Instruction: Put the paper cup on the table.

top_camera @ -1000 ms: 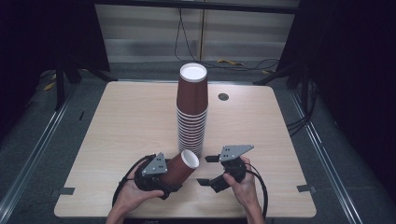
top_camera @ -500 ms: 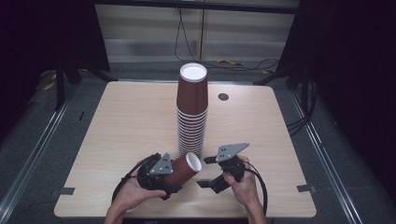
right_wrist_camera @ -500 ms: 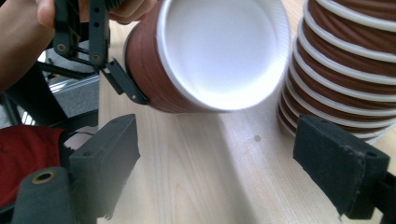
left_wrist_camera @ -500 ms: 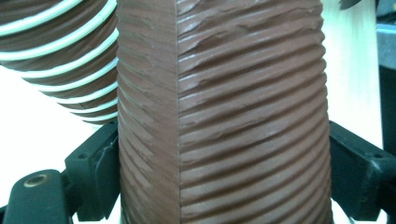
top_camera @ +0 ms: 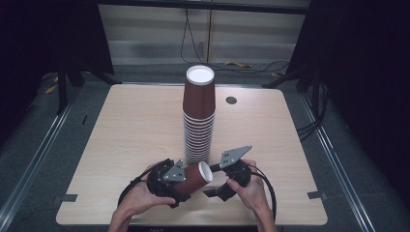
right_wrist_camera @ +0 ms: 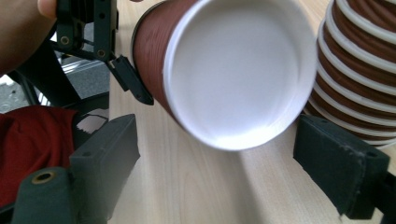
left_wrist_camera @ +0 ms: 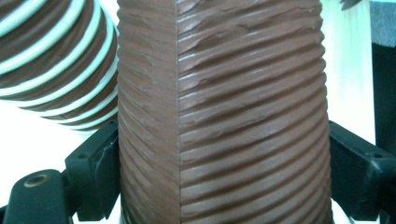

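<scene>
While your left gripper [top_camera: 186, 186] clamps the ribbed brown paper cup [top_camera: 192, 177] on its side near the table's [top_camera: 121, 125] front edge, its white inside [right_wrist_camera: 236, 70] is empty. Your right gripper [right_wrist_camera: 219, 172] faces its mouth, jaws apart. Just behind stands the tall stack of matching cups [top_camera: 198, 116].

Held cup [left_wrist_camera: 224, 116]: brown paper, outer sleeve ribbed in fine horizontal ridges, matt, with one vertical seam; inside [right_wrist_camera: 238, 70] smooth white, faintly glossy, with a rolled white rim. Cup stack [top_camera: 198, 121]: same ribbed brown paper, white rolled rims showing as bands. Table [top_camera: 130, 125]: pale wood-grain top, smooth, low sheen. Left gripper [top_camera: 180, 193] and right gripper [top_camera: 211, 189]: black matt plastic jaws with slightly rough pads and brass-coloured metal inserts; grey matt plates on top. Cloth [right_wrist_camera: 32, 140]: red, soft, matt.
</scene>
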The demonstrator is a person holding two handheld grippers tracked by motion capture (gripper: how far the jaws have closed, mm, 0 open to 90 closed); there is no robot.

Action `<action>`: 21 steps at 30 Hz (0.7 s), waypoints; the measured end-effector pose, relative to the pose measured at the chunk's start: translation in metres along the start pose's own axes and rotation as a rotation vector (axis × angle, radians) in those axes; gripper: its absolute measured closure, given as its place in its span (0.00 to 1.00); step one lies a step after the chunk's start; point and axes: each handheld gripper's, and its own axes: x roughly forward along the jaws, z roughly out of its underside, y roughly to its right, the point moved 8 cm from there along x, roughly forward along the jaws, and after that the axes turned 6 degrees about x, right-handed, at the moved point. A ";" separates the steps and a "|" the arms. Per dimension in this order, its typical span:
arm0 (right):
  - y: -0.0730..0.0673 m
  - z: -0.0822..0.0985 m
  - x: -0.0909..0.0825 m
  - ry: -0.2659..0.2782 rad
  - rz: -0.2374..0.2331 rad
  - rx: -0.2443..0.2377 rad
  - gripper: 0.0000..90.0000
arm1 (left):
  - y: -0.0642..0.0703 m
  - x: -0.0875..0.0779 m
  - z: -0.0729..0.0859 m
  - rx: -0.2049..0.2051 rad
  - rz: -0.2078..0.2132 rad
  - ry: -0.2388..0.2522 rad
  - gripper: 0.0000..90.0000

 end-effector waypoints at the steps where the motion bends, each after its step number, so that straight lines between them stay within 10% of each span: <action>1: 0.000 0.000 0.000 0.000 0.004 -0.001 0.15 | 0.000 0.001 0.001 0.002 -0.006 -0.014 0.14; 21: 0.001 -0.006 0.004 -0.082 -0.015 -0.044 0.18 | 0.004 0.003 -0.006 0.066 0.042 -0.100 0.14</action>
